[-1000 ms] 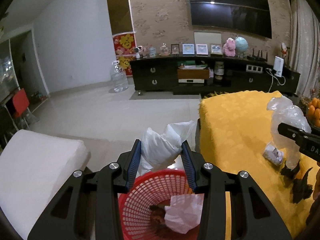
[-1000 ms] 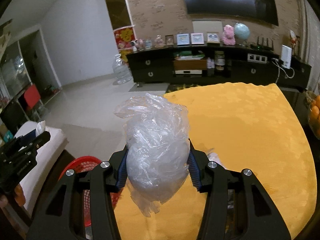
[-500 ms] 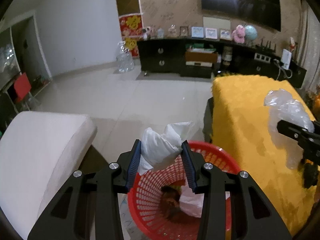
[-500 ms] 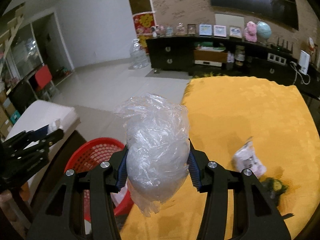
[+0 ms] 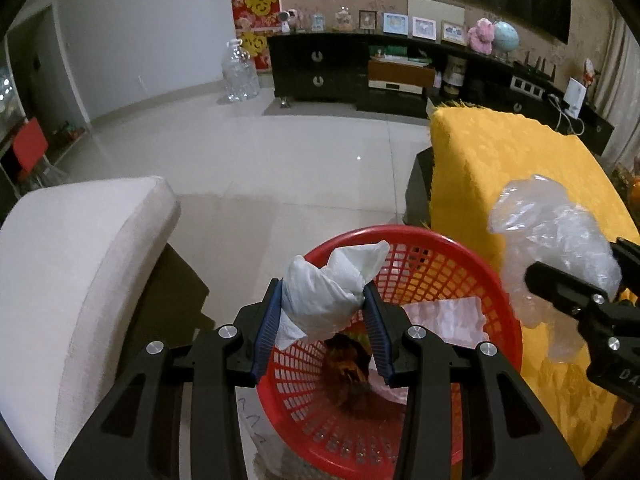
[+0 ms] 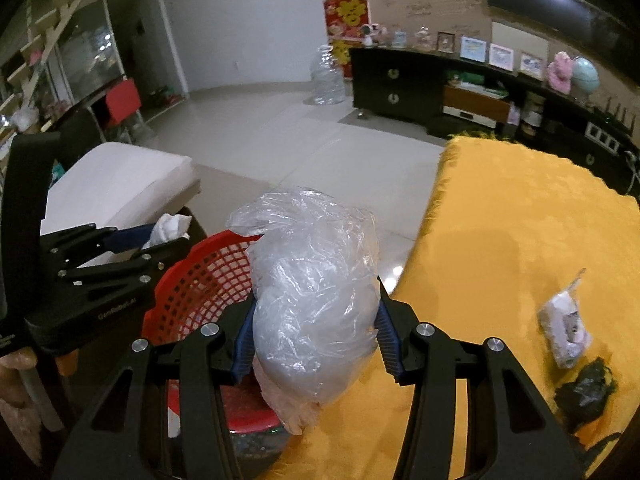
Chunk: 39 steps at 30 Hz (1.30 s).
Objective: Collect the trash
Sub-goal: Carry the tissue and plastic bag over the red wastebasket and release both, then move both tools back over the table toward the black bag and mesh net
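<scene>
Left hand-held gripper (image 5: pixel 324 308) clamped on a white crumpled bag (image 5: pixel 320 300) above the red basket (image 5: pixel 496 288), right hand-held gripper (image 6: pixel 314 332) squeezing a clear plastic bag (image 6: pixel 316 300) at the yellow tabletop (image 6: pixel 500 220) edge beside the basket

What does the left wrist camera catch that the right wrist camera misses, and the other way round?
Only the left wrist view looks inside the red basket: brown scraps and pinkish paper.

Only the right wrist view shows a small wrapper and dark scrap on the yellow cloth.

Both show the left gripper clamping white tissue and the right gripper clamping a clear plastic bag.
</scene>
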### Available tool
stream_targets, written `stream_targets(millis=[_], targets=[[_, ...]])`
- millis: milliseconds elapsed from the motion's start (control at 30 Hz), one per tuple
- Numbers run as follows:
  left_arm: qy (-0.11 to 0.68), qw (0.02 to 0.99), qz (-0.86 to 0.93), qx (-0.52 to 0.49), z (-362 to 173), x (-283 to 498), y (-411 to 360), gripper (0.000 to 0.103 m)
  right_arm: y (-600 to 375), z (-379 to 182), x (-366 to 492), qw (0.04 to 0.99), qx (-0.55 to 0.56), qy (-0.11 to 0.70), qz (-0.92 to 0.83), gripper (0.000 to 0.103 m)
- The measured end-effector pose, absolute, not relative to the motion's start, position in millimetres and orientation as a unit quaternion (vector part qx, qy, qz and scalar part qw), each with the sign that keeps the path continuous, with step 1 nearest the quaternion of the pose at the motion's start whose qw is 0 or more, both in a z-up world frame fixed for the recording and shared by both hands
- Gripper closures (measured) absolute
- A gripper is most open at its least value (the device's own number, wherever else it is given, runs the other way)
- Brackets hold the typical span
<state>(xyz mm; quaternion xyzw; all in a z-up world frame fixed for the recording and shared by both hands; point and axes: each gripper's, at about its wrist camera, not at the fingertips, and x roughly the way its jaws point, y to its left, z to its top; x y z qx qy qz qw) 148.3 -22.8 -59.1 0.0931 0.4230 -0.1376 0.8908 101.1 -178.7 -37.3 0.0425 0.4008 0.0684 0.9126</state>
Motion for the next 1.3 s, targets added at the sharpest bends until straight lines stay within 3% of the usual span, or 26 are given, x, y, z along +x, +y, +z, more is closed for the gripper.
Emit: stream_targets(millis=[200, 267, 433, 933, 1300], targets=[[0.435, 0.884, -0.146, 0.093, -63.6, 149.0, -23.9, 0.057, -169.0, -48.9, 108.1, 0.907, 0.037, 0.412, 0.082, 0.048], [0.439, 0.882, -0.145, 0.089, -63.4, 150.2, -23.1, 0.044, -165.8, -52.6, 110.0, 0.906, 0.034, 0.413, 0.080, 0.043], [0.438, 0.885, -0.140, 0.076, -58.4, 151.6, -17.7, 0.031, -165.1, -55.3, 108.7, 0.906, 0.039, 0.413, 0.081, 0.035], [0.388, 0.910, -0.131, 0.065, -22.0, 142.0, -27.5, 0.026, -196.0, -21.9, 88.1, 0.928, 0.032, 0.369, 0.037, 0.034], [0.357, 0.915, -0.173, 0.069, 1.3, 124.8, -63.0, 0.024, -276.5, 10.7, 50.5, 0.937, 0.067, 0.336, -0.062, 0.033]])
